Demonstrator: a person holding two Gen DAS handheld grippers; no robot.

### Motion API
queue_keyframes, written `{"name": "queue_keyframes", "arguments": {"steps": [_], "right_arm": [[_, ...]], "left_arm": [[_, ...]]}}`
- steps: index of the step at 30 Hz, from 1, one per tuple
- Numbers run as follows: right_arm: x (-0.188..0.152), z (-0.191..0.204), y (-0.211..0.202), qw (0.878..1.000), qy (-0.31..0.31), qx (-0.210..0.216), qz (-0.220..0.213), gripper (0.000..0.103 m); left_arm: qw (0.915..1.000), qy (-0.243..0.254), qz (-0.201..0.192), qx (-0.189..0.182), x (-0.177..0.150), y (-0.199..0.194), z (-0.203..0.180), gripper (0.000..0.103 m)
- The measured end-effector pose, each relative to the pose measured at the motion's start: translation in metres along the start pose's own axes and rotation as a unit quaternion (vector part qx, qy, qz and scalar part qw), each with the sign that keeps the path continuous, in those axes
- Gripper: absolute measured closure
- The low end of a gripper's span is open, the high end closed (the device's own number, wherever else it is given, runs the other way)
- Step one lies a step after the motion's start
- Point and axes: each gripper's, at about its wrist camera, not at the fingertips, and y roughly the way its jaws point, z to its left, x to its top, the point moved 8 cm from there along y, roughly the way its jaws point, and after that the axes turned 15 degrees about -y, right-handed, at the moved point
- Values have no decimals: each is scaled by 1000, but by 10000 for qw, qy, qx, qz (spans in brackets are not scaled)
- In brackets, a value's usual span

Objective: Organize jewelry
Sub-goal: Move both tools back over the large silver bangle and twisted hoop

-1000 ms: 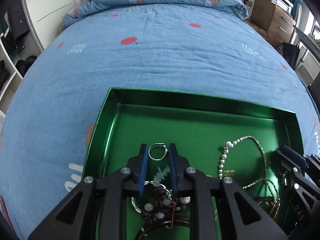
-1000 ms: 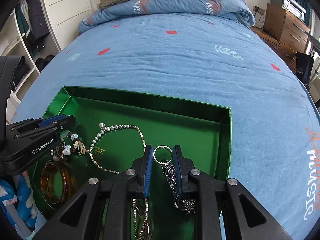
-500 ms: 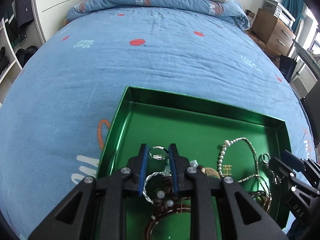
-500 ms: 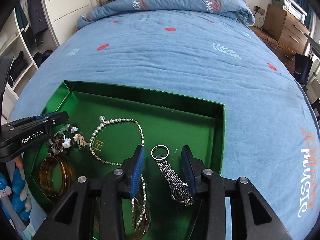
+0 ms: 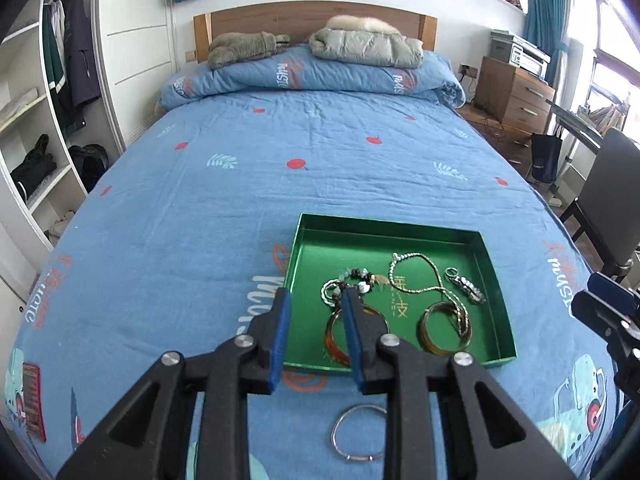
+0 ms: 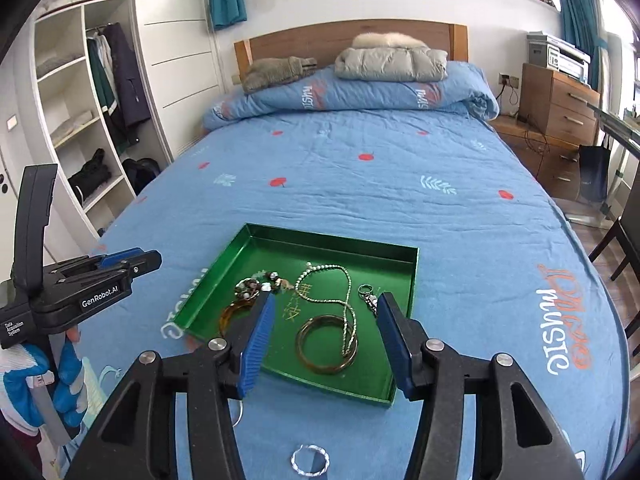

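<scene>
On the left, the left gripper point(image 5: 314, 320) hangs above the near left corner of the green tray point(image 5: 505, 320), its jaws opening with nothing between them. The tray sits on the blue bed cover point(image 5: 280, 152) and holds the gathered jewelry: a bead bracelet point(image 5: 352, 278), amber bangles point(image 5: 442, 326), a pearl chain point(image 5: 416, 276) and a keyring point(image 5: 466, 282). A silver bangle point(image 5: 358, 432) and a small twisted ring point(image 6: 310, 458) lie loose on the cover just in front, probably next to collect, and on the right the right gripper point(image 6: 326, 334) hangs with jaws opening, empty.

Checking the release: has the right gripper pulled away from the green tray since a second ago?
Yes. The right gripper has risen and backed off; the green tray looks smaller and farther, jaws opening, empty.
</scene>
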Motion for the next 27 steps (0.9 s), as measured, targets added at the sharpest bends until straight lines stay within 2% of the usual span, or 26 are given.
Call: {"name": "queue_keyframes", "arguments": {"steps": [4, 10, 13, 19, 27], "right_arm": [[-13, 24, -47, 9997, -47, 56, -242, 47], [-48, 53, -103, 9988, 1, 134, -476, 47], [-66, 67, -122, 9986, -37, 149, -507, 47], [-100, 90, -154, 9982, -160, 230, -534, 47], [-128, 108, -185, 9971, -277, 268, -655, 47]], "left_arm": [[9998, -49, -179, -83, -25, -53, 10, 78], [9982, -63, -569, 151, -73, -112, 30, 77], [9968, -13, -751, 292, -98, -138, 37, 70], [9944, 14, -988, 374, -141, -181, 48, 69], [9924, 64, -1183, 339, -171, -219, 48, 69]]}}
